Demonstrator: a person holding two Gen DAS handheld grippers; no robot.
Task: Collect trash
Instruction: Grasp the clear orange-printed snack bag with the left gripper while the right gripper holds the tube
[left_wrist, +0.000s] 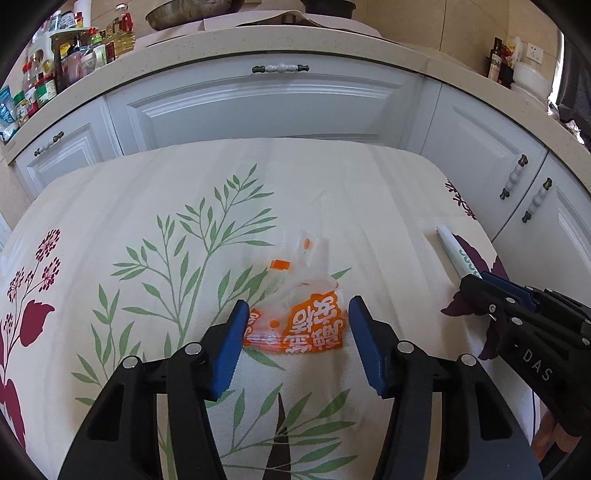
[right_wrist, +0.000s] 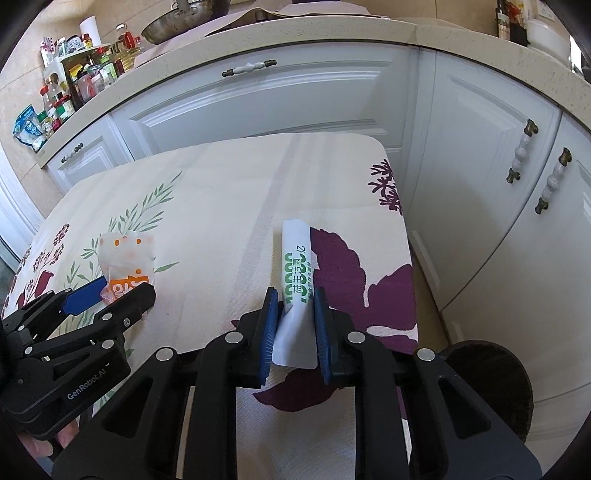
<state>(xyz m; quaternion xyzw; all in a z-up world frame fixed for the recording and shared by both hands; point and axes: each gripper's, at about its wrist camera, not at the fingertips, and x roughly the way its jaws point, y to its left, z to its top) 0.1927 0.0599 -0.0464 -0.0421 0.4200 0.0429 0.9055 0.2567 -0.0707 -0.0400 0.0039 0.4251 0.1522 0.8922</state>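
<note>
A crumpled orange and clear plastic wrapper (left_wrist: 299, 314) lies on the floral tablecloth (left_wrist: 147, 206). My left gripper (left_wrist: 297, 319) is open, its blue pads either side of the wrapper's near end, just touching it at the left. The wrapper also shows in the right wrist view (right_wrist: 127, 266). A white sachet with green print (right_wrist: 297, 280) lies at the table's right side. My right gripper (right_wrist: 295, 299) is shut on the sachet's near part, pads pressing both sides. In the left wrist view the sachet (left_wrist: 456, 253) runs into the right gripper (left_wrist: 476, 286).
White kitchen cabinets (left_wrist: 266, 107) with a speckled counter stand right behind the table. Bottles and jars (left_wrist: 55, 74) crowd the counter's left end. The table's right edge (right_wrist: 410, 258) is close to my right gripper. A dark round object (right_wrist: 487, 376) sits low at the right.
</note>
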